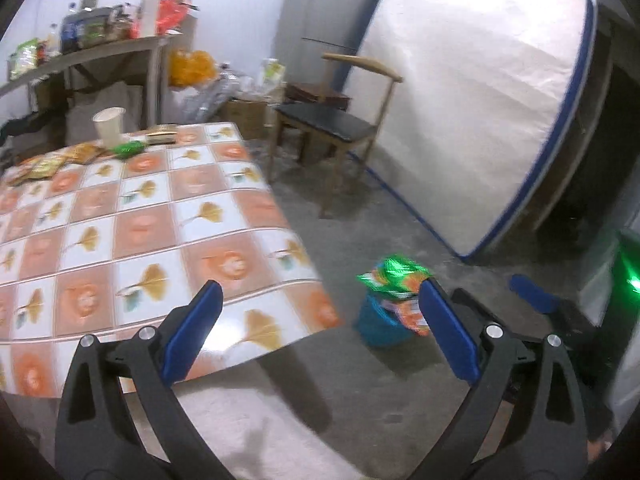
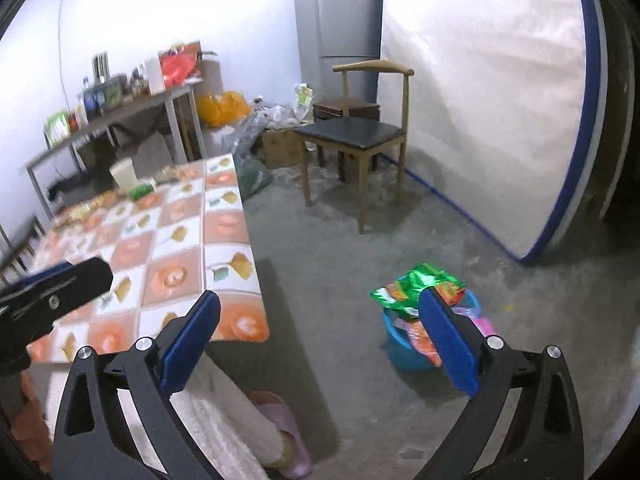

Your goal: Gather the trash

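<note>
From the left wrist, the left gripper [image 1: 320, 292] gapes empty above the table [image 1: 168, 216]; green wrappers [image 1: 394, 276] top the blue bin [image 1: 378, 326] on the floor; from the right wrist, the right gripper [image 2: 320, 304] – jaws wide, empty – faces that bin [image 2: 404, 354].

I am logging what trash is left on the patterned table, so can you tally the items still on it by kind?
White paper cup: 1
Green crumpled wrapper: 1
Flat box-like pack behind the wrapper: 1
Yellow-brown snack packets: several overlapping ones; blur hides the exact number, at least 2
Total: at least 5 on the table
</note>
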`<state>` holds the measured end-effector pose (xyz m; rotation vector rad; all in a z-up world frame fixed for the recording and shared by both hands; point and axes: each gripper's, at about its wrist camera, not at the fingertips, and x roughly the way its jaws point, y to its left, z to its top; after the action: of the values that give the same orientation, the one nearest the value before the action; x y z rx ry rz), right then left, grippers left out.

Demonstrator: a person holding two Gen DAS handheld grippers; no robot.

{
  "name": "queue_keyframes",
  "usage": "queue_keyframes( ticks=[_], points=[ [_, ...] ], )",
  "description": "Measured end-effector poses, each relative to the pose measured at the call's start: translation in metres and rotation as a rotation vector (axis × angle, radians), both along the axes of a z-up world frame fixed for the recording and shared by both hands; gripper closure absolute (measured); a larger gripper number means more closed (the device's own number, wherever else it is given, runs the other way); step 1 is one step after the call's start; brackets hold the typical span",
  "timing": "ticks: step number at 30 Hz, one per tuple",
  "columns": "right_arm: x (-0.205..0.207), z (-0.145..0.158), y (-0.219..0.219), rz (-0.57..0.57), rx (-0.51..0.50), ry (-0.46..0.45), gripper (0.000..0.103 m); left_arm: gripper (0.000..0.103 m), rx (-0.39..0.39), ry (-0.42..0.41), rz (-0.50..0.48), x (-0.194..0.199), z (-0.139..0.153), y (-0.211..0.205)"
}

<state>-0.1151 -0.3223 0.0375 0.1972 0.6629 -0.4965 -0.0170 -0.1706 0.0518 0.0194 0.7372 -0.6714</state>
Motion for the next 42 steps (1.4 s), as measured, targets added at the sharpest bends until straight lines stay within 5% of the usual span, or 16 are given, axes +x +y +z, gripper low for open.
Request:
queue_keyframes(
  ticks=[7,15,23,42],
  points=[
    [-0.015,-0.003,0.037,-0.066,-0.156,0.053,0.007,0.009,0.134,-0.101,0.127,-0.001,-0.015,0.019],
    [-0.034,-0.017,0.046,-0.11,-0.164,0.109,0.007,0.009,0.284,-0.048,0.135,-0.006,-0.033,0.017],
    [-0.027,-0.03,0.031,-0.132,-0.046,0.135,0.007,0.009,0.332,0.017,0.176,-0.003,-0.045,0.02],
    [-0.013,-0.045,0.038,-0.092,-0.045,0.188,0.007,0.009,0.371,0.026,0.242,0.006,-0.048,0.028]
  ],
)
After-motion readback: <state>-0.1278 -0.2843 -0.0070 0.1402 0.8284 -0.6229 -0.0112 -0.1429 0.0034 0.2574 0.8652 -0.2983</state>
